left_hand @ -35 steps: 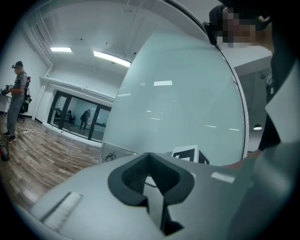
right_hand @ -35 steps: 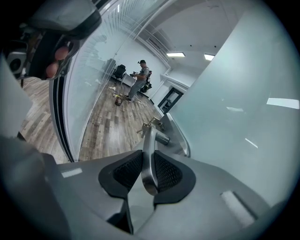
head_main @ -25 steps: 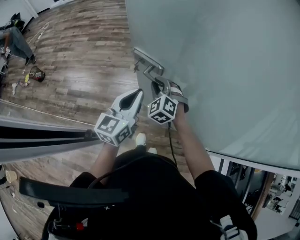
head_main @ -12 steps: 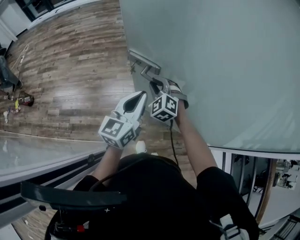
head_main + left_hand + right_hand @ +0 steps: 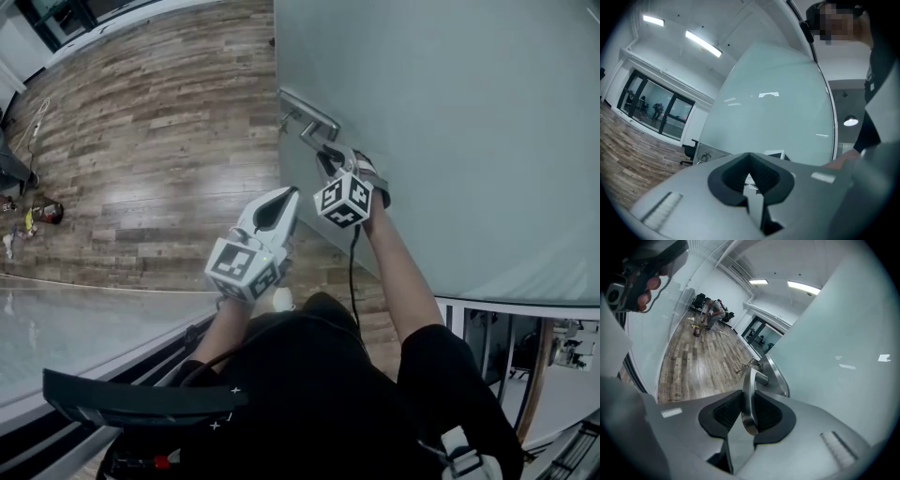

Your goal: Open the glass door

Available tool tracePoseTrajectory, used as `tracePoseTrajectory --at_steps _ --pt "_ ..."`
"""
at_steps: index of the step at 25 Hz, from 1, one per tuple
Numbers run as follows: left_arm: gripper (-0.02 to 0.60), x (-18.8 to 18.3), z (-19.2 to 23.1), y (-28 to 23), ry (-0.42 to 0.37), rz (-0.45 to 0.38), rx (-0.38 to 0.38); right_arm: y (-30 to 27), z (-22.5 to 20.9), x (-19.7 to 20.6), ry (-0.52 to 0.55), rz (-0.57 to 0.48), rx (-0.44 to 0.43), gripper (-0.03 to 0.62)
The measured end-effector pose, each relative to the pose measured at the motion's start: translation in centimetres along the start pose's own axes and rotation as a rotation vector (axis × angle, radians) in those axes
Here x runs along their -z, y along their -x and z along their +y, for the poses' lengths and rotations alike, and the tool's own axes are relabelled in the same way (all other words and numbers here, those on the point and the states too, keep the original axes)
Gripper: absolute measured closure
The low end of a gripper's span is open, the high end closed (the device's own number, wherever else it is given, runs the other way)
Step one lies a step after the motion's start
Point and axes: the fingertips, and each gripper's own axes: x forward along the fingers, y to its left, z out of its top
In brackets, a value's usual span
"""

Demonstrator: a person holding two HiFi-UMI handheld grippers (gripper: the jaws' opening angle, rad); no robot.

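Since a second back, the door edge and right gripper had swung rightward across the floor; left gripper trailed nearest, jaws together, empty; right gripper clamped the lever handle just ahead of it; glass door beyond, seemingly partly swung; risk: the smooth lever slipping free if the pull skewed.

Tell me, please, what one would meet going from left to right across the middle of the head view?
Wooden floor → left gripper → right gripper, clamped on the door handle → glass door.
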Motion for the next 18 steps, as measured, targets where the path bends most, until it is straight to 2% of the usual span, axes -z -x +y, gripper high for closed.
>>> tracePoseTrajectory --at_steps 4,8,18 --pt "0.581 0.0 0.8 -0.2 0.019 0.015 -0.051 -0.5 -1.7 0.6 -0.011 0.017 0.022 0.508" --pt "0.581 0.6 1.1 -1.7 -0.012 0.004 -0.026 -1.5 -2.7 1.2 -0.022 0.021 0.037 0.508" --pt "0.581 -0.4 0.7 -8.2 -0.03 0.003 -0.028 -3.1 -5.9 2.2 -0.079 0.043 0.037 0.511"
